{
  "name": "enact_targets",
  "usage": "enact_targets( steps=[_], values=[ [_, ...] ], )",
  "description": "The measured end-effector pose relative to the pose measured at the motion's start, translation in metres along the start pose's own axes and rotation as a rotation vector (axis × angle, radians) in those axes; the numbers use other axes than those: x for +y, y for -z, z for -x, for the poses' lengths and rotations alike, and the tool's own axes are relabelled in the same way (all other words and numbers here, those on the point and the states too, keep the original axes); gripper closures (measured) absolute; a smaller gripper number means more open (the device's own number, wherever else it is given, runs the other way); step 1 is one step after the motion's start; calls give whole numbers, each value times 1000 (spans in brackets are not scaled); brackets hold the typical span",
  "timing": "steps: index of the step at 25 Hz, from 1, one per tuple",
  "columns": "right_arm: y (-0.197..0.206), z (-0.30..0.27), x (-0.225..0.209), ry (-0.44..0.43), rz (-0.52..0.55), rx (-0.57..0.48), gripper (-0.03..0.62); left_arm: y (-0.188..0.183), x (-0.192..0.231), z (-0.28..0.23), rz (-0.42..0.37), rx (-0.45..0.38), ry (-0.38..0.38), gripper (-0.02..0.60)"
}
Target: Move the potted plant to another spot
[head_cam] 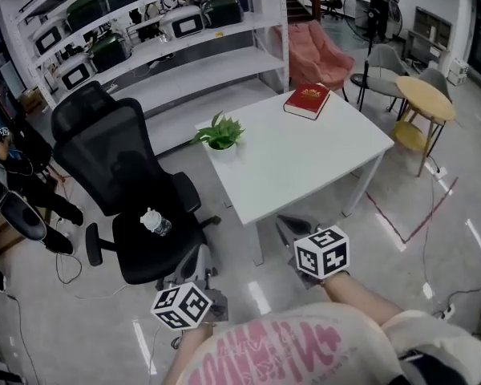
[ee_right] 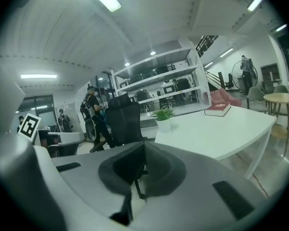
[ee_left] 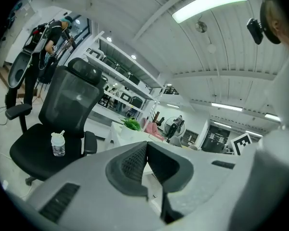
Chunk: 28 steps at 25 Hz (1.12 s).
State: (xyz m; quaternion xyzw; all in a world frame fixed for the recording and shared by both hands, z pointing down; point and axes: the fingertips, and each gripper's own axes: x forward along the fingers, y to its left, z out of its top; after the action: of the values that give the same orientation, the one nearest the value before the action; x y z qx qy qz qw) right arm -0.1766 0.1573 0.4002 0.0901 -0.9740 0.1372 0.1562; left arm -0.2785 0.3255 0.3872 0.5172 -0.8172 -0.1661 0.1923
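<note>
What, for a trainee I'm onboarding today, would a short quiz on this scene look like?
1. True or false: the potted plant stands on the white table, at the corner nearest the black chair.
2. What lies on the chair's seat? A) a book B) a bottle C) a fan
3. Fill in: the jaws of the left gripper and the right gripper are both ___, with nothing between them.
Key: 1 true; 2 B; 3 shut.
</note>
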Motion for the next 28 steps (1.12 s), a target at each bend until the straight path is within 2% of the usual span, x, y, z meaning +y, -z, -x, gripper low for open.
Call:
enact_targets(
  steps=[5,9,18,28],
  values=[
    [15,-19,-2,25,53,73,588,17,19,-10,54,45,-4,579],
    [18,-43,-8,22,30,107,588,19,31,-21,68,67,-15,578],
    [-8,-124,-52,-12,-34,113,588,-1,71,-80,73,51,-81,578],
    [-44,-216,-108,-84,-58,137,588,-22,98,-170,131,66,-142,580]
  ],
)
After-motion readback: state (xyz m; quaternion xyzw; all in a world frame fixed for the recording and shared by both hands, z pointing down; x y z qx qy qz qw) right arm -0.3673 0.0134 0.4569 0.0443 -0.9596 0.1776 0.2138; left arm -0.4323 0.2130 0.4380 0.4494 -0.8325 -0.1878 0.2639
